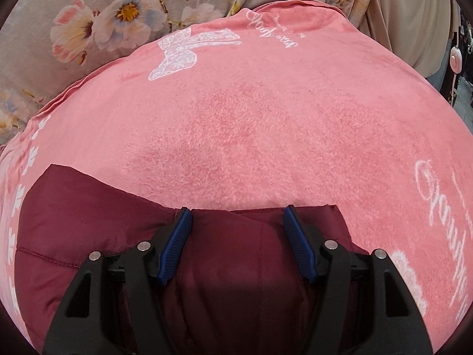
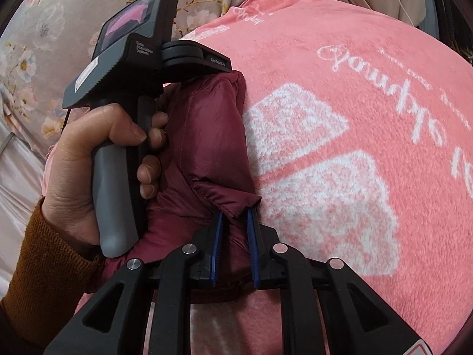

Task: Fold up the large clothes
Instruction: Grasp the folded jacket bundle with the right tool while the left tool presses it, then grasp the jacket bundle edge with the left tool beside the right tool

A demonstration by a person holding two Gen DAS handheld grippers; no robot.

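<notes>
**Setting a folded maroon jacket down on a pink blanket**

Nearest the lens in both wrist views we see the black linkages and blue ribbed pads of the two grippers, each bearing on a maroon quilted jacket (image 1: 230, 281).

Left: the left gripper (image 1: 237, 224) stands with its jaws spread wide, and a thick fold of the jacket fills the gap between the pads. We cannot tell for certain whether the pads press the fabric or merely straddle it. In the right wrist view, a hand (image 2: 97, 159) in a rust-coloured knitted sleeve (image 2: 44, 269) grips the left tool's handle, and that tool lies against the far end of the jacket.

Centre: the jacket sits as a compact bundle on the pink blanket (image 1: 266, 112), along its near edge. The blanket is a fleecy cloth with white lettering and bow motifs, and it is laid over a floral sheet (image 1: 88, 14).

Right: the right gripper (image 2: 234, 211) has its jaws nearly together, pinching a thin folded edge of the jacket.

We judge the step in hand to be laying the fold down. To do it well, we keep both ends level so the layers stay aligned, lower until the bundle rests fully on the blanket, and release only then. The slick shell may slide or spring open if one side is freed too soon.
</notes>
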